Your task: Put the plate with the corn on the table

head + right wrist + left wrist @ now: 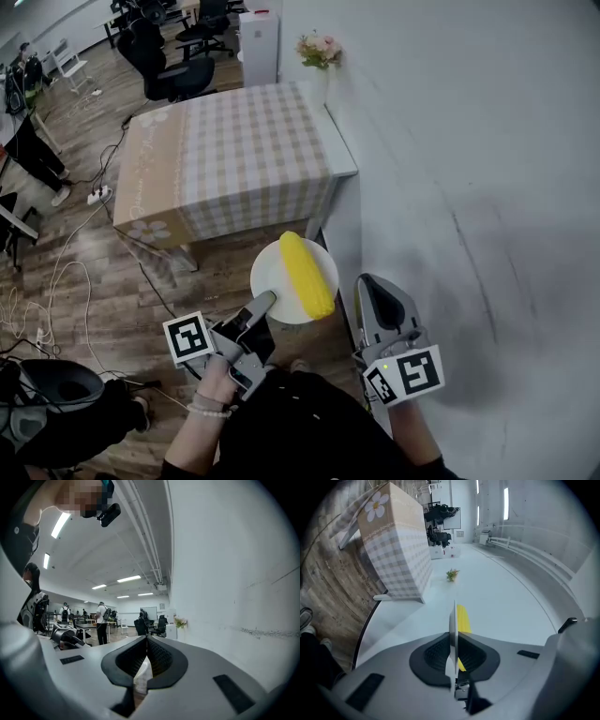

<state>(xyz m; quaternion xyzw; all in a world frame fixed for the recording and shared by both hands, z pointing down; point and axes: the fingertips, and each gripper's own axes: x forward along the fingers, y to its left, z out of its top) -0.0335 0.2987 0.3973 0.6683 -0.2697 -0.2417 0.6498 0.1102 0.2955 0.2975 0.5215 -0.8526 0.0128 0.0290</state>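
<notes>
Left gripper [265, 302]: jaws clamped on the near rim of the white plate [279, 272] — seen edge-on between them in the left gripper view.
Right gripper [380, 298]: jaws pressed together, nothing between them.
Plate: carries one yellow corn cob [307, 274]; held over the wood floor, near the table [244, 155] but not on it.
Head view only: the whole checked tablecloth.
Right gripper view only: people [101, 620] standing among distant desks — and ceiling lights.

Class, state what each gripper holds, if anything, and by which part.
Left gripper grips the white plate by its near rim; right gripper is shut, empty.
</notes>
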